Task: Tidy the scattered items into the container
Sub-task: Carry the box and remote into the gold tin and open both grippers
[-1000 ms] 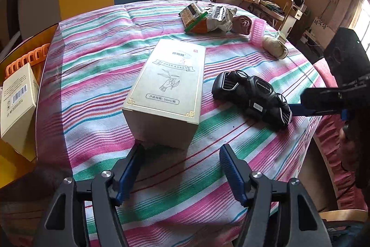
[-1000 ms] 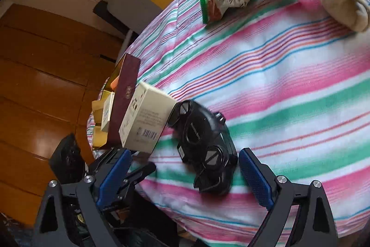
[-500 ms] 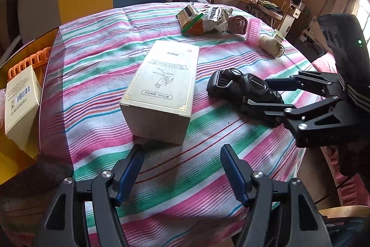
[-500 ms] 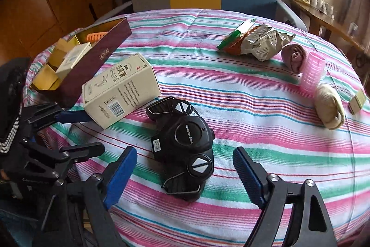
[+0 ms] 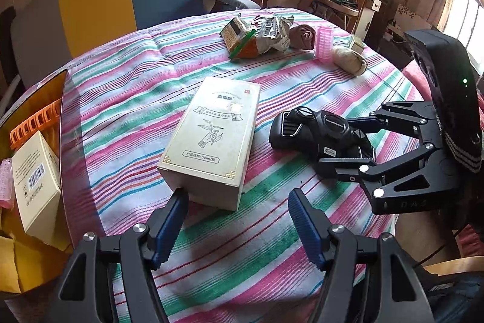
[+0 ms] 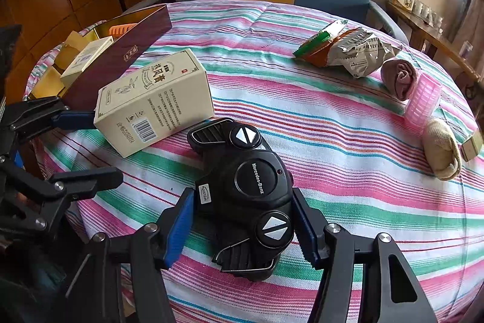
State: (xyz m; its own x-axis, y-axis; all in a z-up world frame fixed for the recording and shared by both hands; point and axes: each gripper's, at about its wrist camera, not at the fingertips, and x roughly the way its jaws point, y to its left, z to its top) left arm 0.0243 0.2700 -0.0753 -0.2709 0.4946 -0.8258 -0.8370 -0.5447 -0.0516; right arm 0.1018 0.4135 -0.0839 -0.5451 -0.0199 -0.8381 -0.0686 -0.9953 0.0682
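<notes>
Remote (image 6: 257, 180), where did it lie? (L.)

Me: Flat on the striped cloth (image 6: 348, 202), near the table's front edge and just beside the cream box (image 6: 154, 99). The container (image 6: 121, 56) stood well apart, at the left edge beyond that box.

L.: Tongs?

Me: The right gripper (image 6: 242, 202) straddled the remote's near half, with a blue pad at each flank. The right-hand pad looked to be touching. I could not tell whether the other pad pressed, so a true clamp went unconfirmed. The left gripper (image 5: 239, 196) was spread wide and held nothing, one pad tip at the box's near corner.

L.: Risks?

Me: 1) The shell was glossy and curved, and the pads sat on the narrowing rear. In my judgement a squeeze there could squirt it forward or let it swing nose-down on lifting.
2) A wire loop at the rear sat close to the pads and might snag.
3) The straight path to the container crossed the box and my left gripper. A low carry could knock the box or lock the two grippers together.
4) A drop this near the edge would likely go to the floor.
</notes>
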